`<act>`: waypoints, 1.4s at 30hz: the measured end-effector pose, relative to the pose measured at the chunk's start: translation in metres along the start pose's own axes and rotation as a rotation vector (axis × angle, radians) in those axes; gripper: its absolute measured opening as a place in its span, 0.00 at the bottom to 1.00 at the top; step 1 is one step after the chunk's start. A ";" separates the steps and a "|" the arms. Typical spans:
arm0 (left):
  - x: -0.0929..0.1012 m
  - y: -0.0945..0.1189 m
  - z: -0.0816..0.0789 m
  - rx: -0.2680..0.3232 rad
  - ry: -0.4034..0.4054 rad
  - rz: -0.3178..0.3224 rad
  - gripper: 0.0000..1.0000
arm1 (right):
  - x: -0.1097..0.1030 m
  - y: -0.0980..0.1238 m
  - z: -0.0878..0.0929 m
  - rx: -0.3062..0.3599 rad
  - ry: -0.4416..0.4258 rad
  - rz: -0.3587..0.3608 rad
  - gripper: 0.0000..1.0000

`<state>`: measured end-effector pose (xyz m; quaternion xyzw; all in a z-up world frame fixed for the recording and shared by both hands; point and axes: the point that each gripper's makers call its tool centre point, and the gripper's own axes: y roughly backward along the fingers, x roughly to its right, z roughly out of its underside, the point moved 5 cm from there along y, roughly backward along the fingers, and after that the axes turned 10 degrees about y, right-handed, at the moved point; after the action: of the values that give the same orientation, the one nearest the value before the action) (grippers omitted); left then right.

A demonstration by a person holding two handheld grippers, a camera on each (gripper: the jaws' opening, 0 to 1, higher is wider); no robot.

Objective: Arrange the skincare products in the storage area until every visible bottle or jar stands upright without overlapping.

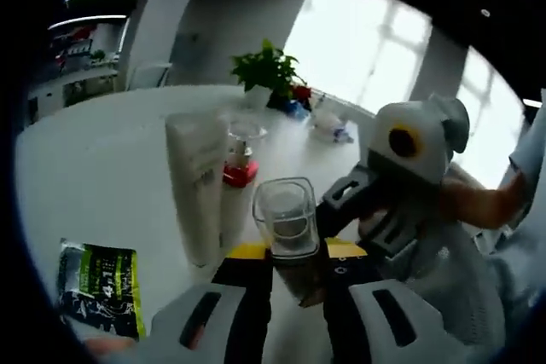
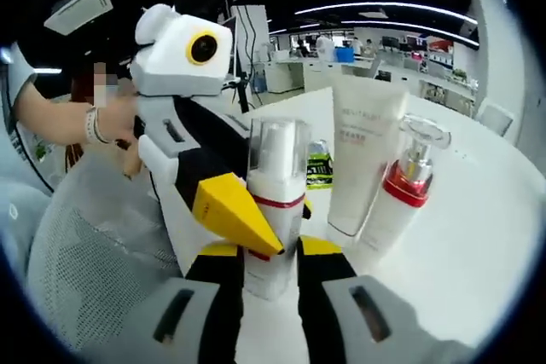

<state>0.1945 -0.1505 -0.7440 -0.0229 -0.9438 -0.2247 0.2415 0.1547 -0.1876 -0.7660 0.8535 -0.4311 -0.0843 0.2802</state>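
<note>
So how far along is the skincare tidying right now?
Partly done. The white tube and the red-collared pump bottle already stand upright side by side on the table. In hand: both grippers flank the clear-capped foam bottle, left gripper and right gripper. Left: setting it down clear of the others.

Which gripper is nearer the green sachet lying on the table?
Left. The green sachet lies just beside the left gripper, off its left jaw. From the right gripper it lies farther off, beyond the clear-capped bottle between its jaws.

Two pump bottles [image 2: 275, 202] [image 2: 401, 189], one tube [image 2: 363, 155]
</note>
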 end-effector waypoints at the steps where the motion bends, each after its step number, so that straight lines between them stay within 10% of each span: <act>1: -0.001 -0.001 0.000 -0.002 -0.004 -0.002 0.17 | 0.001 0.000 0.001 -0.004 0.005 0.004 0.23; 24: -0.016 -0.007 0.012 -0.053 -0.115 -0.123 0.16 | 0.004 0.018 0.024 -0.086 0.026 0.029 0.15; 37: -0.022 -0.015 0.022 -0.075 -0.159 -0.144 0.16 | 0.022 0.038 -0.017 0.215 -0.152 0.088 0.24; 42: -0.017 -0.020 0.020 -0.069 -0.151 -0.120 0.17 | 0.026 0.028 -0.015 0.206 -0.135 0.106 0.27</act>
<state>0.1977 -0.1584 -0.7763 0.0087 -0.9506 -0.2689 0.1549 0.1568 -0.2148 -0.7354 0.8462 -0.4998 -0.0818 0.1653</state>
